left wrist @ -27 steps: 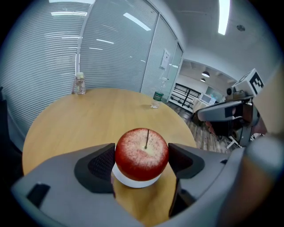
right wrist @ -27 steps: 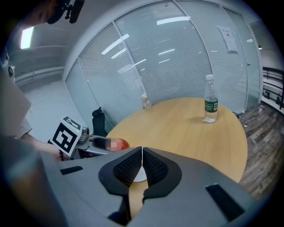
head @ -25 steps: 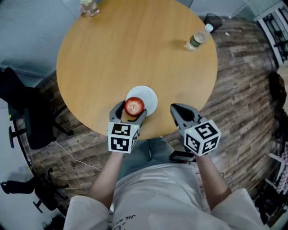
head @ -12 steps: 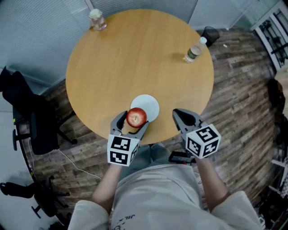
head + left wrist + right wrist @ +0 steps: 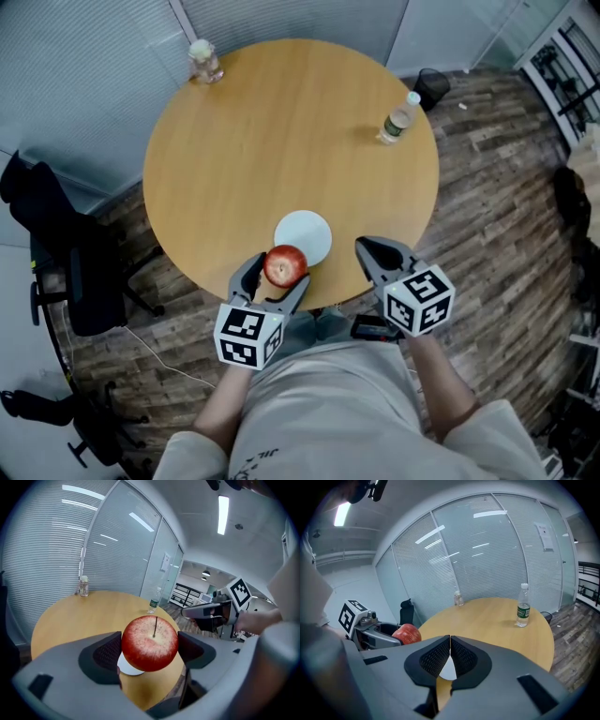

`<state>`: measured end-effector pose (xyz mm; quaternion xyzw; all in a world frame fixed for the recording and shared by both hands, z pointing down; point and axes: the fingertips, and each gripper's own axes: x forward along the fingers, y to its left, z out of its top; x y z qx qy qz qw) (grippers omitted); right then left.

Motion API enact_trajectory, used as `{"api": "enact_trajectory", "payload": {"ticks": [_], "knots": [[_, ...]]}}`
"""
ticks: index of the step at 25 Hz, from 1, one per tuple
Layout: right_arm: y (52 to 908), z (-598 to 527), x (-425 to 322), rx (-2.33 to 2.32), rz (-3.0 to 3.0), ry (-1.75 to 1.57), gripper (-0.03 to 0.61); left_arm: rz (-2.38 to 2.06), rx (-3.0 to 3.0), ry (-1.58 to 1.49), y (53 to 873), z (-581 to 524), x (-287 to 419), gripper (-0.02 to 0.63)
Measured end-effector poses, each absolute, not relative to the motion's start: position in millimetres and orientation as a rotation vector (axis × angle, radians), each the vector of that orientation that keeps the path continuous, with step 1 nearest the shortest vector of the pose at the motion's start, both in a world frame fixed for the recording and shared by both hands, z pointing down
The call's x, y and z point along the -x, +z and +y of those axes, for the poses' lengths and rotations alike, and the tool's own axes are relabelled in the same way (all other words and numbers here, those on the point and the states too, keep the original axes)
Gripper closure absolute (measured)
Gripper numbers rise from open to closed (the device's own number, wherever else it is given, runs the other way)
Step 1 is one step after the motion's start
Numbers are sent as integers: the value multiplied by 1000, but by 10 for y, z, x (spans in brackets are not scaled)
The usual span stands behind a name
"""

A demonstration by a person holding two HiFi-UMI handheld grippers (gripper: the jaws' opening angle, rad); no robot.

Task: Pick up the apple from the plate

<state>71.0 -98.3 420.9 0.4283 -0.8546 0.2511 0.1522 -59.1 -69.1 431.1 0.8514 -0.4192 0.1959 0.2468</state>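
My left gripper (image 5: 277,272) is shut on a red apple (image 5: 285,265), held in the air just near of the white plate (image 5: 306,234). In the left gripper view the apple (image 5: 150,643) sits stem-up between both pads, with the plate (image 5: 129,667) partly showing below it. The plate is bare and lies near the front edge of the round wooden table (image 5: 281,131). My right gripper (image 5: 371,253) hovers by the table's front right edge, jaws pressed together with nothing between them. The right gripper view shows the apple (image 5: 407,633) at left.
A plastic water bottle (image 5: 397,116) stands at the table's far right and a glass jar (image 5: 202,60) at the far left. A black office chair (image 5: 66,253) stands to the left on the wood floor. A black bin (image 5: 433,86) sits behind the table.
My left gripper has drawn back toward me with the apple, off the plate to just beyond its near rim. The right gripper has stayed shut and hardly moved.
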Motion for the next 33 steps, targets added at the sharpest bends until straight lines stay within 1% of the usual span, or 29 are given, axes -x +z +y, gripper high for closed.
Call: {"api": "enact_trajectory", "payload": {"ticks": [14,33], "knots": [[3989,-1010,-570,-1193,-2509,654,549,-1117,-2377,501,4128,-763,518,236],[4038,-958,-450,-1163,-2526,683,549,-1142,-2356,503,4160,-734,605,236]]}}
